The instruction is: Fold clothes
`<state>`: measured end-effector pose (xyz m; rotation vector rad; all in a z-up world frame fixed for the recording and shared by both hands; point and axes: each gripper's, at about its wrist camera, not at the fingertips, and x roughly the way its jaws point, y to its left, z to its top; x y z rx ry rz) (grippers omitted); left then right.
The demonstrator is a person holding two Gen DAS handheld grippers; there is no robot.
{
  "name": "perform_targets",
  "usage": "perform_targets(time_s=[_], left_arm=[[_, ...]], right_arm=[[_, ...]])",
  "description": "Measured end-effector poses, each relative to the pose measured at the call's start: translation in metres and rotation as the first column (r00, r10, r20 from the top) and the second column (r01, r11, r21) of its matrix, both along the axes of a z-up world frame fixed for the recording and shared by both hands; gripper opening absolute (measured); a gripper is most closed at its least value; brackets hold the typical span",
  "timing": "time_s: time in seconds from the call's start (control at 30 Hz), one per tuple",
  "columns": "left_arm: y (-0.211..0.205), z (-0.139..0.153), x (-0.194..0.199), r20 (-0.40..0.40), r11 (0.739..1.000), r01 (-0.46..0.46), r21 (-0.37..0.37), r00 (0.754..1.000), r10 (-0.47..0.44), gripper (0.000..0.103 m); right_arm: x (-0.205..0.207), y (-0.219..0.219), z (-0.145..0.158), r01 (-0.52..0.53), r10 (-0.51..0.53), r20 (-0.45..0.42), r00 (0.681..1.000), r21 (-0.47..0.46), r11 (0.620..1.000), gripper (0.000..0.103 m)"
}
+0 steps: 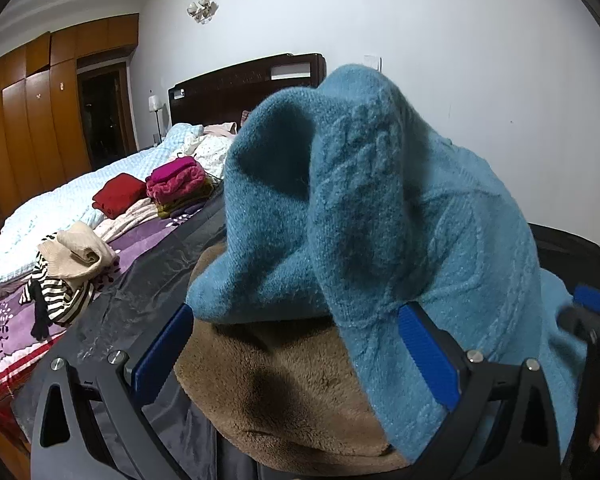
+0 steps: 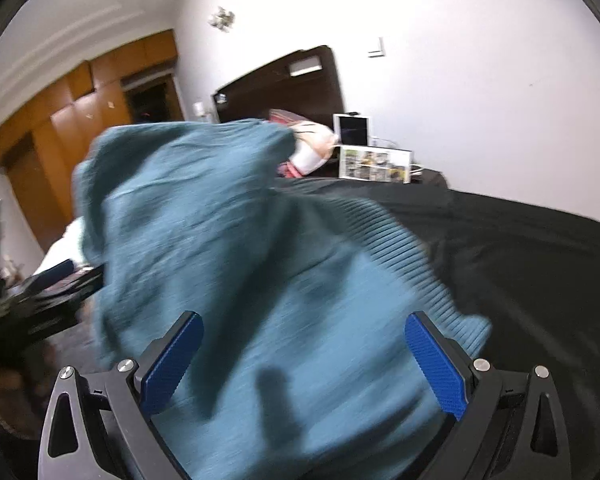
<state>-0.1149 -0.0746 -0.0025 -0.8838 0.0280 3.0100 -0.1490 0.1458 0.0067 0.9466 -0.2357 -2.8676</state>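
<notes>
A teal knit sweater (image 1: 380, 208) is heaped up in a tall bunch on a brown fleece garment (image 1: 284, 384). My left gripper (image 1: 296, 320) is open wide over the fleece, and a fold of the sweater hangs across its right finger (image 1: 428, 356). In the right wrist view the same sweater (image 2: 228, 240) is motion-blurred and fills the middle, its ribbed hem (image 2: 416, 264) lying on black cloth (image 2: 520, 264). My right gripper (image 2: 304, 324) is open, with the sweater lying under and between its fingers. The right gripper's tip (image 1: 592, 312) shows at the left view's right edge.
To the left, a bed with a white quilt (image 1: 60, 208) carries a folded red garment (image 1: 118, 194), a magenta stack (image 1: 176, 180) and a cream and striped heap (image 1: 72, 264). A dark headboard (image 1: 244, 88) and wooden wardrobe (image 1: 28, 128) stand behind. A photo frame (image 2: 374, 164) sits far right.
</notes>
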Motion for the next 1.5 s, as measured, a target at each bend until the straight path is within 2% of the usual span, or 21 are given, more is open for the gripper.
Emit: perform_targets(time_s=[0.13,0.23,0.43,0.47,0.53,0.67,0.77,0.97,1.1,1.17,1.23,1.5], left_arm=[[-0.002,-0.003,-0.002,0.006,1.000,0.003,0.006,1.000,-0.003,0.102],[-0.004,-0.006,-0.004,0.013,1.000,0.003,0.011,1.000,-0.003,0.102],[-0.008,-0.010,-0.008,0.023,1.000,0.004,0.021,1.000,-0.005,0.103],[-0.009,-0.010,-0.010,0.024,1.000,0.005,0.023,1.000,-0.005,0.103],[-0.010,-0.012,-0.010,0.026,1.000,0.005,0.028,1.000,-0.005,0.103],[-0.010,-0.014,-0.012,0.032,0.999,0.006,0.038,0.999,-0.008,0.103],[-0.010,-0.016,-0.015,0.035,0.999,0.004,0.040,0.999,-0.005,0.103],[-0.010,-0.020,-0.016,0.038,0.999,-0.002,0.041,0.999,0.001,0.103],[-0.013,-0.020,-0.017,0.041,0.998,0.003,0.055,0.999,-0.005,0.103],[-0.014,-0.020,-0.016,0.042,0.998,0.005,0.055,0.999,-0.008,0.103],[-0.014,-0.020,-0.016,0.044,0.998,0.006,0.056,0.999,-0.008,0.103],[-0.016,-0.019,-0.014,0.047,0.998,0.001,0.062,0.999,-0.004,0.103]], right_arm=[[-0.032,0.013,-0.002,-0.013,0.014,0.030,0.999,-0.033,0.999,0.102],[-0.043,0.013,-0.006,-0.064,0.067,0.048,0.997,-0.075,0.995,0.102],[-0.064,0.006,-0.020,-0.127,0.129,0.056,0.990,-0.046,0.991,0.102],[-0.065,0.004,-0.021,-0.132,0.134,0.054,0.989,-0.033,0.991,0.098],[-0.065,0.004,-0.023,-0.132,0.134,0.056,0.989,-0.032,0.991,0.084],[-0.058,0.010,-0.025,-0.146,0.149,0.021,0.989,-0.088,0.985,0.050],[-0.045,0.006,-0.021,-0.161,0.161,-0.005,0.987,-0.082,0.984,0.038],[-0.034,-0.006,-0.009,-0.172,0.170,-0.049,0.984,-0.044,0.984,0.032],[-0.030,-0.015,-0.004,-0.097,0.099,-0.058,0.993,0.050,0.994,0.029],[-0.022,-0.024,0.001,-0.052,0.063,-0.075,0.995,0.134,0.990,0.029],[-0.014,-0.030,0.005,-0.029,0.046,-0.093,0.995,0.170,0.985,0.029],[-0.007,-0.024,0.010,-0.029,0.043,-0.101,0.994,0.137,0.990,0.030]])
